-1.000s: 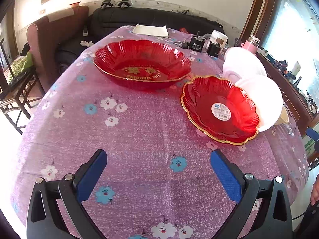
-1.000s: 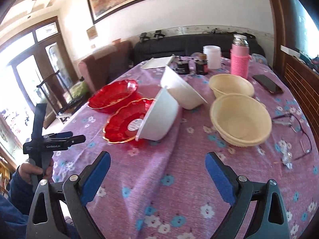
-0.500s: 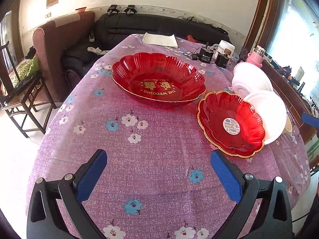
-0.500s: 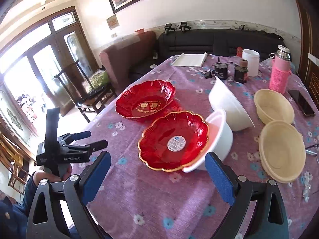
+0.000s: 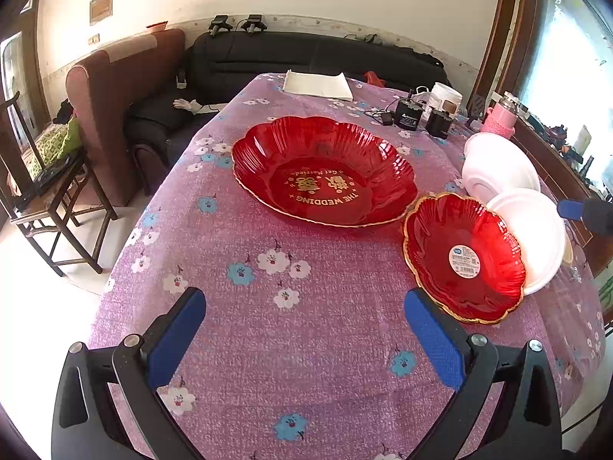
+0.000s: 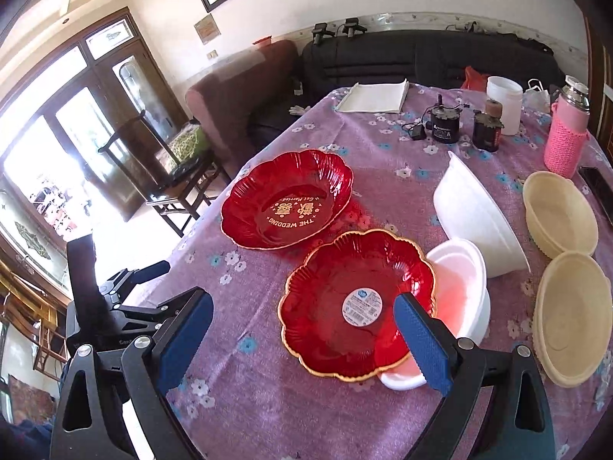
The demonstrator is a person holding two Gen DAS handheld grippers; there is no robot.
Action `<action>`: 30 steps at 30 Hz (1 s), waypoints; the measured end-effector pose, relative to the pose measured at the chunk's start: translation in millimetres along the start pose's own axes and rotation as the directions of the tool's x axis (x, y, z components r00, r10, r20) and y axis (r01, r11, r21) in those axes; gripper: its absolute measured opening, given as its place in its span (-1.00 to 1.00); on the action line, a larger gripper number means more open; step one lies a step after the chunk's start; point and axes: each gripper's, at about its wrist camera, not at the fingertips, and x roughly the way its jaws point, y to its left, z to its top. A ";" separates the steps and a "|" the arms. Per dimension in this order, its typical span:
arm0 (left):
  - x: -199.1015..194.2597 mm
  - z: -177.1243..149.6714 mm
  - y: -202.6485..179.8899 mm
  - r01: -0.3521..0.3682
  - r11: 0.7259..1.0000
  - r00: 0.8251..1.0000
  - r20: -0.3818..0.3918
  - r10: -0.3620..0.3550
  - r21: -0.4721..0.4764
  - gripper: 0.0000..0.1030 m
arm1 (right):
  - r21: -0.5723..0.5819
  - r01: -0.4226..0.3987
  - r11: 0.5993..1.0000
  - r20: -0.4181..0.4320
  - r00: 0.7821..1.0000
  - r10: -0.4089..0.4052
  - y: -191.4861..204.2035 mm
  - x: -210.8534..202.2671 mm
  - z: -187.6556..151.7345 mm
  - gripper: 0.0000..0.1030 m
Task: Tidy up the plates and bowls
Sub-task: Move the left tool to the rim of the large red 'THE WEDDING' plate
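Note:
A large red wedding plate (image 5: pixel 323 170) (image 6: pixel 287 199) lies flat on the purple flowered tablecloth (image 5: pixel 268 326). A smaller red gold-rimmed plate (image 5: pixel 463 257) (image 6: pixel 358 304) leans tilted on a white bowl (image 5: pixel 536 237) (image 6: pixel 461 287). A second white bowl (image 5: pixel 498 166) (image 6: pixel 479 214) lies tilted behind it. Two cream bowls (image 6: pixel 559 211) (image 6: pixel 572 316) stand at the right. My left gripper (image 5: pixel 304 326) is open and empty, above the cloth short of the plates. My right gripper (image 6: pixel 302 329) is open and empty, its right finger over the small plate's near edge.
At the far end stand a pink flask (image 6: pixel 567 134), a white jar (image 6: pixel 504 105), two dark canisters (image 6: pixel 444 124) and a folded white cloth (image 6: pixel 373 96). A phone (image 6: pixel 597 191) lies at the right edge. An armchair (image 5: pixel 118 103) and a wooden chair (image 5: pixel 46 191) stand left of the table.
Both grippers have pulled back and risen, so the plates look farther off. The right gripper has swung left, from the white and cream bowls toward the small red plate. Both stay open.

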 end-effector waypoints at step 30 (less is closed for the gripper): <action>47.1 71.1 56.7 0.023 0.994 0.998 -0.051 -0.028 -0.105 1.00 | 0.140 0.057 0.989 -0.130 0.991 -0.039 -22.5 90.1 65.5 0.50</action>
